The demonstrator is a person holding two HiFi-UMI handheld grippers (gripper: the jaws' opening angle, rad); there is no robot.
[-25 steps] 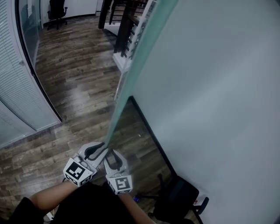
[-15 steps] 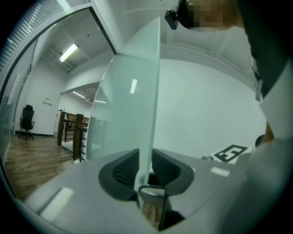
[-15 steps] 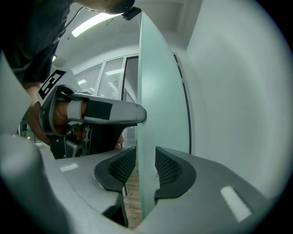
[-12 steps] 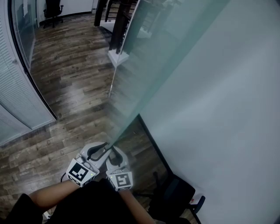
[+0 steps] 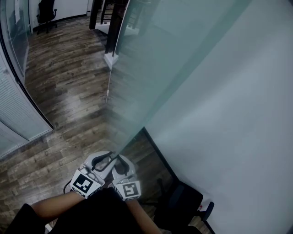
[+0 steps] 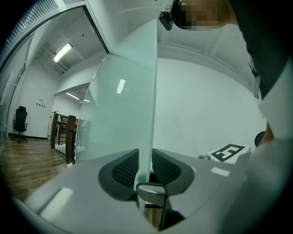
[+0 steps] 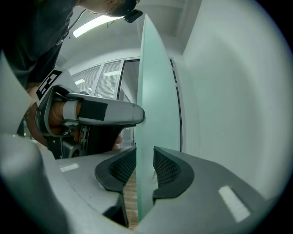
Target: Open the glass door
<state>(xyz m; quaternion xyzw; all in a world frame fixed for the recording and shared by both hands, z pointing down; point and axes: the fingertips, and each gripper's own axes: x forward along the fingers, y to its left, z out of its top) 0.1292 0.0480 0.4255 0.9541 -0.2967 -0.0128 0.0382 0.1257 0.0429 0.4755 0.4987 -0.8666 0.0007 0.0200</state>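
Observation:
The frosted glass door [image 5: 151, 59] stands tall beside the white wall, its free edge coming down to my two grippers at the bottom of the head view. My left gripper [image 5: 110, 157] and right gripper [image 5: 120, 160] sit side by side on that edge. In the left gripper view the glass door [image 6: 128, 100] runs between the pads of the left gripper [image 6: 145, 167], which press on it. In the right gripper view the glass door [image 7: 153, 91] fills the gap of the right gripper [image 7: 145, 167]; those jaws have just been closing, then easing slightly, with the glass between them.
A white wall [image 5: 229, 137] lies close on the right, with a dark office chair [image 5: 183, 201] at its foot. Wood floor [image 5: 59, 91] spreads to the left, bounded by a glass partition with blinds [image 5: 13, 114]. Dark furniture [image 5: 98, 13] stands far off.
The door has swung: it showed edge-on a second ago and now shows a broad face. Both grippers have travelled with its edge and sit closer together.

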